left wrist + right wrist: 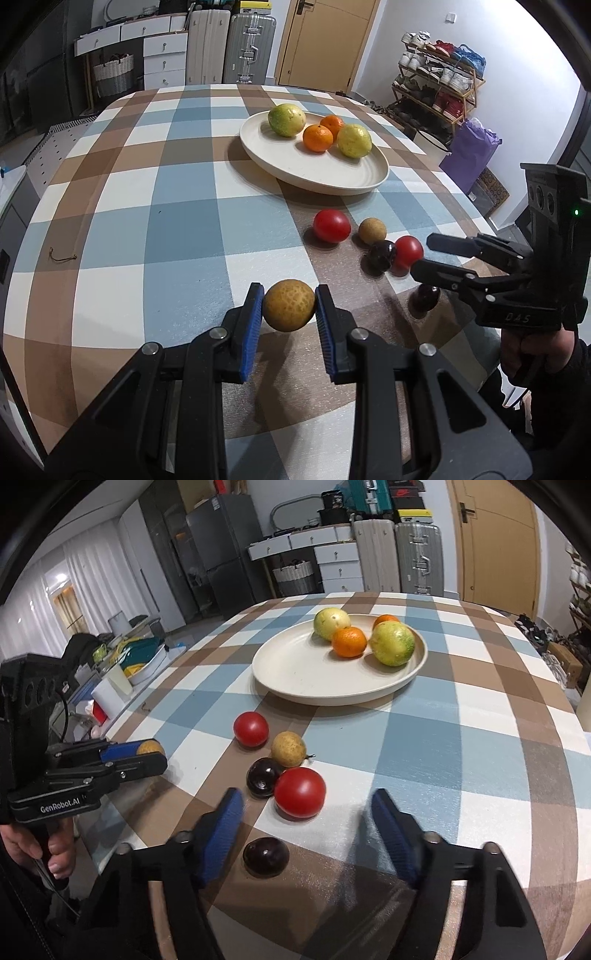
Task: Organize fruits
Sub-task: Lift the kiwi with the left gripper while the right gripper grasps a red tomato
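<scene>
My left gripper (289, 308) is shut on a tan round fruit (289, 309), held just above the table; it also shows in the right wrist view (149, 746). My right gripper (308, 805) is open and empty, its jaws wide on either side of a red tomato (300, 792). A dark plum (266, 856) lies below it, near the left finger. Another plum (263, 777), a second tan fruit (288, 754) and a second tomato (251, 729) lie beyond. The cream plate (295, 672) holds two green-yellow fruits (392, 643) and two oranges (349, 641).
The checked tablecloth (184, 221) covers a round table. The table edge runs close on the right in the left wrist view (480, 229). Suitcases, drawers and a shoe rack stand beyond the table.
</scene>
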Motion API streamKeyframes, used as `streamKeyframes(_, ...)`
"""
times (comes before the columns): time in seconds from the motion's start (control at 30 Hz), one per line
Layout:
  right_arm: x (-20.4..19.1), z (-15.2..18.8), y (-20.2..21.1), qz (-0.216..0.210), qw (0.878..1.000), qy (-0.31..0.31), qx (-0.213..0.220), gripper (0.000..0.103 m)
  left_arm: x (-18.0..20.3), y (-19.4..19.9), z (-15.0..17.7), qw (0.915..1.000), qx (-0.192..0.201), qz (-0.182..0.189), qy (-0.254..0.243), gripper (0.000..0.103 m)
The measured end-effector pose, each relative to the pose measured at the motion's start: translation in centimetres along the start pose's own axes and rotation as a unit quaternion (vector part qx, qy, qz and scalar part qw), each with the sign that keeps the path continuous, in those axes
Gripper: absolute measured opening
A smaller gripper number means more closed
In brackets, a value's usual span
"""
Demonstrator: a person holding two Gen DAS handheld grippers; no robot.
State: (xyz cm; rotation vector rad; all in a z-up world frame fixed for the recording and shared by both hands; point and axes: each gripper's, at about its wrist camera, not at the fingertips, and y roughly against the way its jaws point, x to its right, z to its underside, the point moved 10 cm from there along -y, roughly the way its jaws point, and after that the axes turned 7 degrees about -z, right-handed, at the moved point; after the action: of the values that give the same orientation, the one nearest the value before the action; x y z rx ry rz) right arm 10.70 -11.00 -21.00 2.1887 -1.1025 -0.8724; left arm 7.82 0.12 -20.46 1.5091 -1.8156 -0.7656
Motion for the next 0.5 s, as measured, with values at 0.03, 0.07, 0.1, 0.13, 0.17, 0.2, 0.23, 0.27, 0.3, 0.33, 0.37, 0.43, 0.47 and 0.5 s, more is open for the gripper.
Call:
streamKeyframes(0.03,-0.09,0.06,-0.15,-0.003,1.0,0.002,-0.004,0.058,-0.09,-0.04,0.03,1.0,-0.001,0.0,0.001,0.025)
streamKeyframes(0.07,-0.35,0.12,-0.35,-0.01,1.0,0.005,-0.007,0.053,-0.2,-0.07,0.04,1.0,-0.001,0.0,0.002,0.025)
streamKeyframes(0.1,-0.49,0.16,-0.44,-0.014,1.0,0.007,-0.01,0.051,-0.28,-0.09,0.05,1.0,-0.001,-0.001,0.003,0.025)
streamKeyframes(0.13,-0.56,0.2,-0.51,-0.015,1.0,0.007,-0.011,0.05,-0.35,-0.08,0.04,1.0,-0.001,0.0,0.003,0.025)
streamKeyframes(0.17,-0.59,0.21,-0.62,-0.016,1.0,0.008,-0.013,0.049,-0.37,-0.12,0.03,1.0,-0.001,-0.001,0.003,0.025)
streamKeyframes(0.2,-0.65,0.26,-0.76,-0.02,1.0,0.008,-0.016,0.043,-0.37,-0.11,0.02,1.0,-0.001,-0.001,0.004,0.025)
streamKeyframes(0.23,-0.64,0.33,-0.91,-0.02,1.0,0.007,-0.019,0.041,-0.37,-0.11,0.01,1.0,0.0,0.0,0.003,0.025)
streamKeyframes(0.27,-0.62,0.37,-1.0,-0.019,1.0,0.007,-0.021,0.04,-0.38,-0.12,0.02,1.0,-0.001,0.0,0.003,0.025)
streamKeyframes(0.3,-0.5,0.4,-1.09,-0.017,1.0,0.006,-0.022,0.037,-0.45,-0.12,-0.03,1.0,-0.001,0.0,0.004,0.025)
streamKeyframes(0.33,-0.37,0.43,-1.11,-0.016,1.0,0.003,-0.021,0.031,-0.46,-0.12,-0.04,1.0,0.0,0.0,0.004,0.025)
streamKeyframes(0.37,-0.24,0.45,-1.09,-0.015,1.0,0.001,-0.021,0.031,-0.47,-0.12,-0.1,1.0,0.0,0.0,0.003,0.025)
streamKeyframes(0.43,-0.15,0.51,-0.98,-0.018,1.0,-0.003,-0.018,0.031,-0.49,-0.1,-0.11,1.0,0.0,0.0,0.004,0.025)
streamKeyframes(0.47,-0.13,0.54,-0.9,-0.017,1.0,-0.001,-0.017,0.031,-0.51,-0.04,-0.18,1.0,0.0,0.0,0.004,0.025)
streamKeyframes(0.5,-0.11,0.55,-0.83,-0.014,1.0,0.0,-0.016,0.031,-0.52,-0.01,-0.25,1.0,0.0,0.0,0.003,0.025)
